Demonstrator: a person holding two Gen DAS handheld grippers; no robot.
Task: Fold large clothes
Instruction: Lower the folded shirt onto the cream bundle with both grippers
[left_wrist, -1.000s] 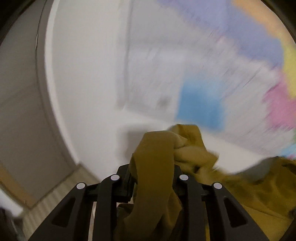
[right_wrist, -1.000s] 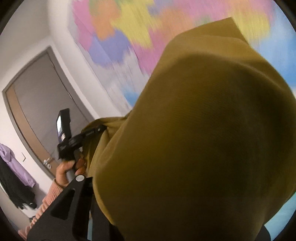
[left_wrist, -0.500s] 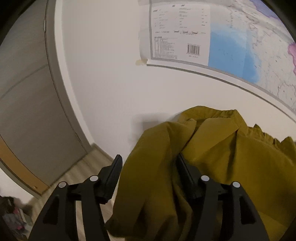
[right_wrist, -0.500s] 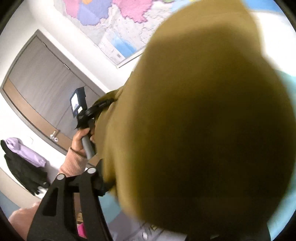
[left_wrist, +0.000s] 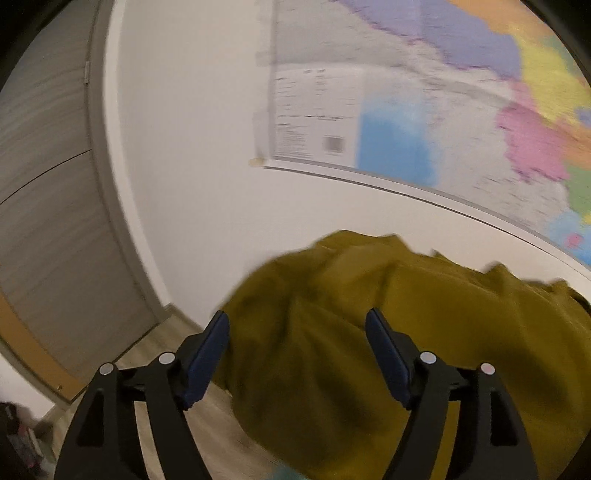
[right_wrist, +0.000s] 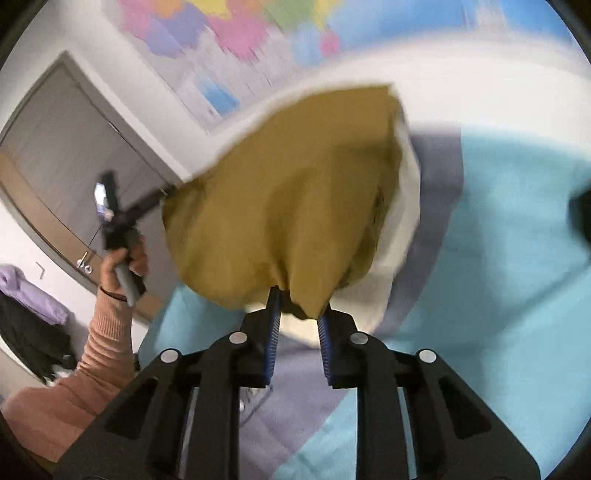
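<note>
A mustard-yellow garment (left_wrist: 369, 332) billows in the air in front of my left gripper (left_wrist: 297, 325), whose jaws stand wide apart with the cloth loose between and beyond them. In the right wrist view the same garment (right_wrist: 288, 206) balloons upward from my right gripper (right_wrist: 297, 306), which pinches a bunched bit of it between its blue pads (right_wrist: 272, 332). The left gripper (right_wrist: 110, 218) shows at the left of that view, held up in a hand, beside the garment's edge.
A coloured wall map (left_wrist: 443, 110) hangs on the white wall ahead. A grey door (left_wrist: 44, 221) is at the left. Below lies a light-blue and grey bed cover (right_wrist: 498, 295). Dark and purple clothes (right_wrist: 26, 306) hang at far left.
My left gripper has opened and let the garment go; it was shut on it a second ago. The garment has dropped lower in the right view, uncovering the bed.
</note>
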